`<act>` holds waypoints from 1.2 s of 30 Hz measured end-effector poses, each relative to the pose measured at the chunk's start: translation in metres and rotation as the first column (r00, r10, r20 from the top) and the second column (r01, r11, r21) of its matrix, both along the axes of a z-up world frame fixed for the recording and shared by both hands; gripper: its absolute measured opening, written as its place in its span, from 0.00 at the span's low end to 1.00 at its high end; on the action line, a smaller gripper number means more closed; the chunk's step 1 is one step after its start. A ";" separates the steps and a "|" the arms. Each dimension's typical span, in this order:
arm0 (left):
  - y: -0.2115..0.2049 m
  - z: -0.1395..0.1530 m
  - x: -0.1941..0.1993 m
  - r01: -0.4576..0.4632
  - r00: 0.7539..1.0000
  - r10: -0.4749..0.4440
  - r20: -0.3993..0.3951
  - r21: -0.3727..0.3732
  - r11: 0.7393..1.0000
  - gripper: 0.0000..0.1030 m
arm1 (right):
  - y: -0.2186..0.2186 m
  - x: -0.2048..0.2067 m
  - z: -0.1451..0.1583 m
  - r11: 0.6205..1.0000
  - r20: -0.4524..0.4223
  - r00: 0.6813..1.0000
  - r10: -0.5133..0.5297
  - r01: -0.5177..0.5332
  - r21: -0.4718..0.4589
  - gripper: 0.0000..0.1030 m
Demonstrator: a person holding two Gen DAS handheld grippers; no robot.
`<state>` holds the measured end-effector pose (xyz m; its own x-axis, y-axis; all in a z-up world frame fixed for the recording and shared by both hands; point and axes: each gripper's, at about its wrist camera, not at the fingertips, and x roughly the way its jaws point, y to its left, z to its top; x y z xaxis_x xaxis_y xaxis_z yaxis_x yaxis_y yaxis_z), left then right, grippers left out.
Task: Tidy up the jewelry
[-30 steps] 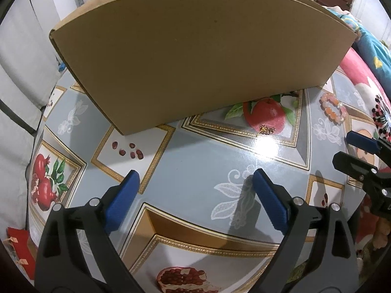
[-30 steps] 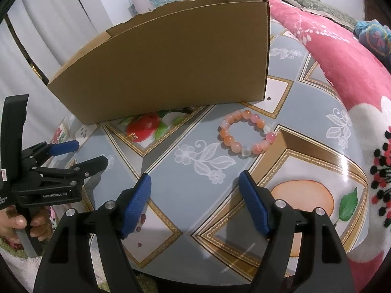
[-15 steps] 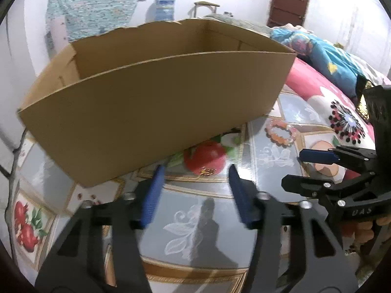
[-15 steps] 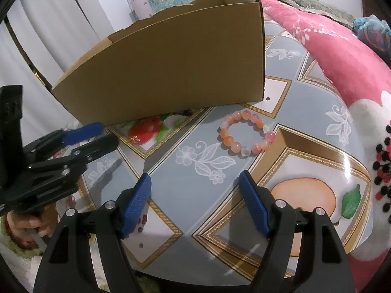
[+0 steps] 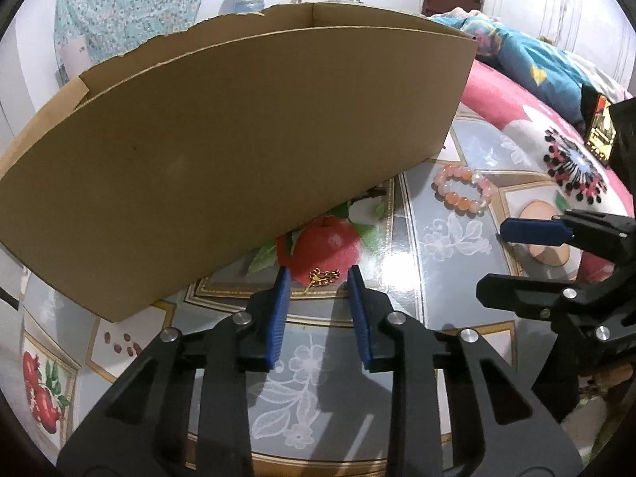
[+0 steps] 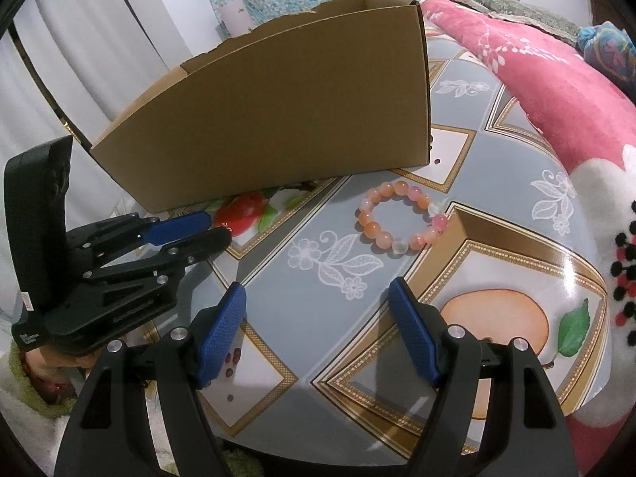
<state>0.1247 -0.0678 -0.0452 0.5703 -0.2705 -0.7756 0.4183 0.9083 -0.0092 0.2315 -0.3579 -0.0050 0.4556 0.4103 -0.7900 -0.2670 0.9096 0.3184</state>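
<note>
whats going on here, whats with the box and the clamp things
A person is tidying jewelry on a patterned table, with a two-finger tool in each hand. The left tool sits at a small gold chain near the cardboard box; its jaws have just been closing, with the chain between the tips but not visibly pinched yet. The right tool waits open, short of the pink bead bracelet. Nothing is lifted yet.

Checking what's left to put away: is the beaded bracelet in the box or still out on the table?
Out. The beaded bracelet lies flat on the tablecloth, beside the cardboard box, ahead of the open right claw.
</note>
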 end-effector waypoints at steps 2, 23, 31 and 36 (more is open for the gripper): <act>0.000 0.000 0.000 0.000 1.000 0.000 0.009 0.013 1.000 0.22 | 0.000 0.000 0.000 1.000 0.000 1.000 0.000 0.000 -0.001 0.70; 0.023 0.021 -0.021 -0.006 0.998 0.008 0.066 -0.033 0.999 0.00 | 0.002 0.001 0.001 1.000 0.004 1.000 0.001 -0.001 -0.013 0.70; 0.022 0.022 -0.020 0.041 0.998 -0.038 0.054 -0.064 0.997 0.17 | 0.003 0.002 0.001 1.000 0.000 1.000 -0.002 0.002 -0.030 0.70; 0.009 0.011 -0.008 0.065 0.997 -0.064 0.053 -0.029 0.997 0.22 | 0.004 0.001 0.001 0.999 0.000 1.000 -0.004 0.004 -0.036 0.70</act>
<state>0.1165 -0.0590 -0.0346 0.5899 -0.3314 -0.7364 0.4767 0.8790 -0.0137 0.2329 -0.3543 -0.0043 0.4569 0.3800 -0.8043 -0.2637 0.9214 0.2856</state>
